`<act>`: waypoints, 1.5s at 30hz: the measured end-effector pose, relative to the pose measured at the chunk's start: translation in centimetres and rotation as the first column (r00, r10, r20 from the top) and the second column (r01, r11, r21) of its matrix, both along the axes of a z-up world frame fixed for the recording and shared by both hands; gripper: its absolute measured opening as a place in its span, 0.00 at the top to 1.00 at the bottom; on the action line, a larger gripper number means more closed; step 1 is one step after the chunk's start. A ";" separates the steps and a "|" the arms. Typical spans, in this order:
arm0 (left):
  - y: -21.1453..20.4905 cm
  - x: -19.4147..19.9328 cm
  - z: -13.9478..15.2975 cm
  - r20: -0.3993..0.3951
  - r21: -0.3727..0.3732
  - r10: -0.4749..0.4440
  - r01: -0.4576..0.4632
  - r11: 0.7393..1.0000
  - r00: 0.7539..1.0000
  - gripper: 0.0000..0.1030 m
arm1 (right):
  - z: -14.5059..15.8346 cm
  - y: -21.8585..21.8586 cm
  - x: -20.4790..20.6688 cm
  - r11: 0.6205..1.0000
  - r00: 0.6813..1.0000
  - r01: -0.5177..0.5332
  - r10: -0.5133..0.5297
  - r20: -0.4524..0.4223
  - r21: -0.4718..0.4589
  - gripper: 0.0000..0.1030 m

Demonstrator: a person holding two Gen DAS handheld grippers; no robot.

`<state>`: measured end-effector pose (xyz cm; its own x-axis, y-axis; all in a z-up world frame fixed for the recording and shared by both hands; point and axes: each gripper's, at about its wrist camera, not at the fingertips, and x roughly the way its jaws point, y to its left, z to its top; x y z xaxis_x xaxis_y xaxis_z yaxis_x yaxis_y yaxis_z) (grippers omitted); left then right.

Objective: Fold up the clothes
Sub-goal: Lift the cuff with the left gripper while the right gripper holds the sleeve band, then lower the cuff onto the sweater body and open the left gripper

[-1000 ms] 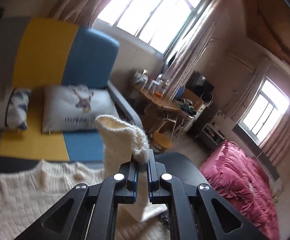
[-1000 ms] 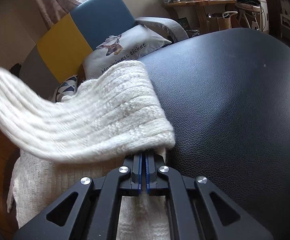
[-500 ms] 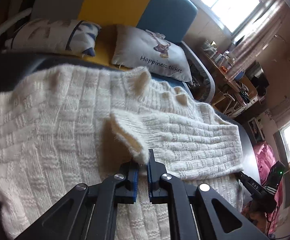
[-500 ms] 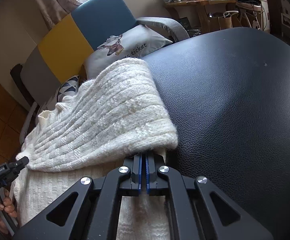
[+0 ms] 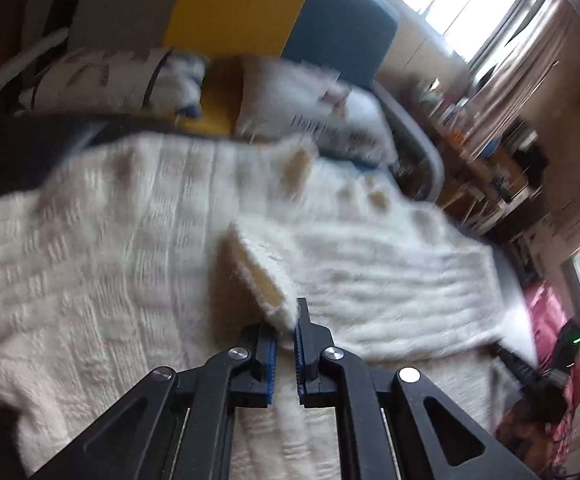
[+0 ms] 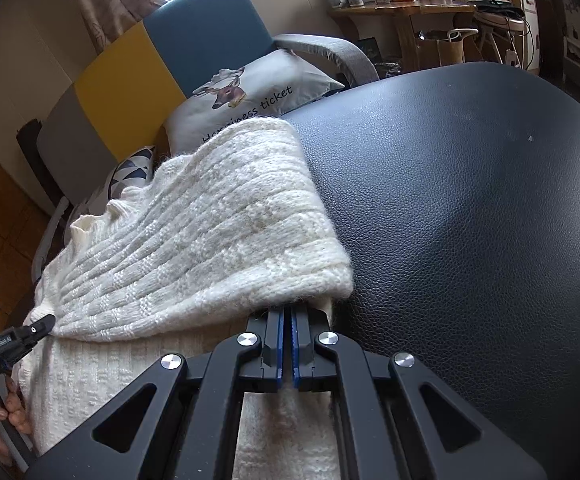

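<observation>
Because the cream chunky-knit sweater (image 5: pixel 90 264) is soft and floppy, both closed claws, left claw (image 5: pixel 286 354) and right claw (image 6: pixel 288 354), pinch its thick edges.

I am seeing a cream sweater (image 6: pixel 210 240) of thick, fuzzy knitted wool with a rough basket-weave rib. I am reading the surface (image 6: pixel 469 208) as black grained leatherette showing a soft sheen. The left gripper (image 5: pixel 286 356) and right gripper (image 6: pixel 288 354) are showing matt black plastic, bright metal rivets and ridged blue pads. I am seeing a smooth printed cloth pillow (image 6: pixel 258 96) and a varnished wooden table (image 6: pixel 401 12).
</observation>
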<state>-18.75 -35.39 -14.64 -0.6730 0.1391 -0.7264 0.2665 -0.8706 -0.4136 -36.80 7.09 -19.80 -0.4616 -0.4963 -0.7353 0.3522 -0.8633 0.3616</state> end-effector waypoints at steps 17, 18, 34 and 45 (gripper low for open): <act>1.8 -0.4 -0.8 0.131 -0.284 -0.001 0.039 0.958 0.991 0.90 | -0.2 -0.8 -0.3 0.999 1.000 -0.001 0.002 -0.016 0.039 1.00; 1.9 -0.5 -0.9 0.146 -0.288 0.001 0.042 0.957 0.989 0.90 | -0.1 -1.1 -0.4 0.998 1.000 -0.009 0.010 -0.017 0.059 1.00; -3.4 2.5 1.9 0.142 -0.117 0.108 -0.092 0.989 0.984 0.85 | 3.5 -2.7 -1.6 0.948 0.978 -0.210 0.201 0.061 0.240 0.96; -3.4 0.8 2.3 0.041 -0.102 0.091 -0.087 0.991 0.995 0.86 | 5.2 -2.0 -3.0 0.961 0.982 -0.189 0.190 0.017 0.202 0.95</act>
